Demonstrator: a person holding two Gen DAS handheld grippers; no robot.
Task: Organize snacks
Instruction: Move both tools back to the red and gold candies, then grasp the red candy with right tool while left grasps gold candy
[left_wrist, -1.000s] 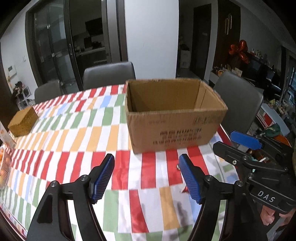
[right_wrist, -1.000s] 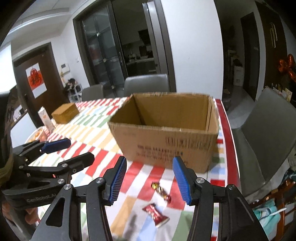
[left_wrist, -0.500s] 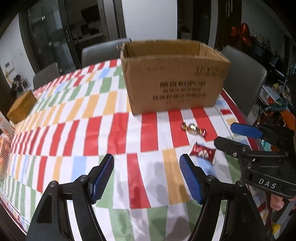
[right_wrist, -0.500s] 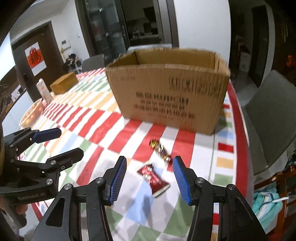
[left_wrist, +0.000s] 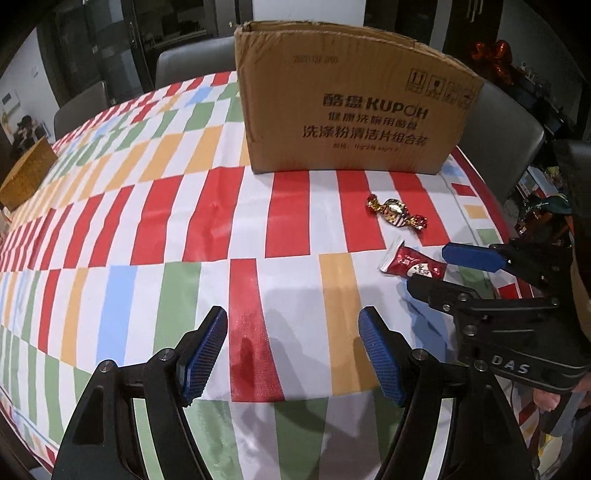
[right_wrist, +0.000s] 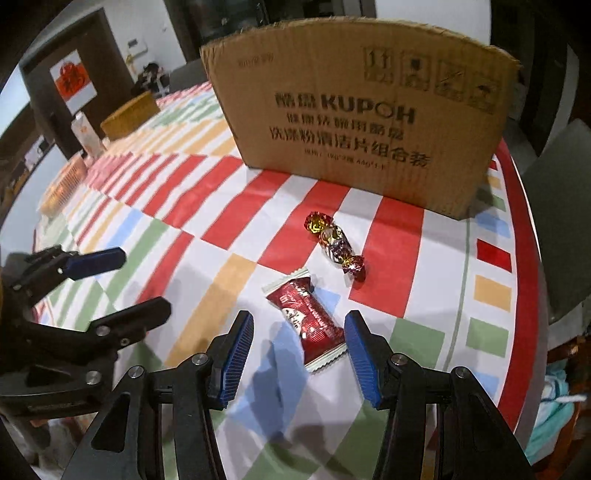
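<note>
A red snack packet (right_wrist: 309, 320) lies flat on the checked tablecloth, partly between the open blue pads of my right gripper (right_wrist: 298, 352), which do not press on it. Just beyond it lies a twist-wrapped candy (right_wrist: 335, 243) in shiny red and gold foil. Behind both stands an open cardboard box (right_wrist: 362, 114) with printed lettering. In the left wrist view the packet (left_wrist: 413, 264) and candy (left_wrist: 396, 214) lie to the right, and my left gripper (left_wrist: 293, 350) hangs open over bare cloth. The right gripper (left_wrist: 439, 269) shows there beside the packet.
The round table (left_wrist: 110, 221) carries a small woven box (left_wrist: 26, 177) at far left and a carton (right_wrist: 86, 134) and a food tray (right_wrist: 62, 181) at its far side. Grey chairs (left_wrist: 192, 59) stand around it. The table edge (right_wrist: 524, 266) curves close on the right.
Both grippers have come down toward the table and tilted further downward. The box's inside has gone out of view, and the packet and candy now lie close under the right gripper.
</note>
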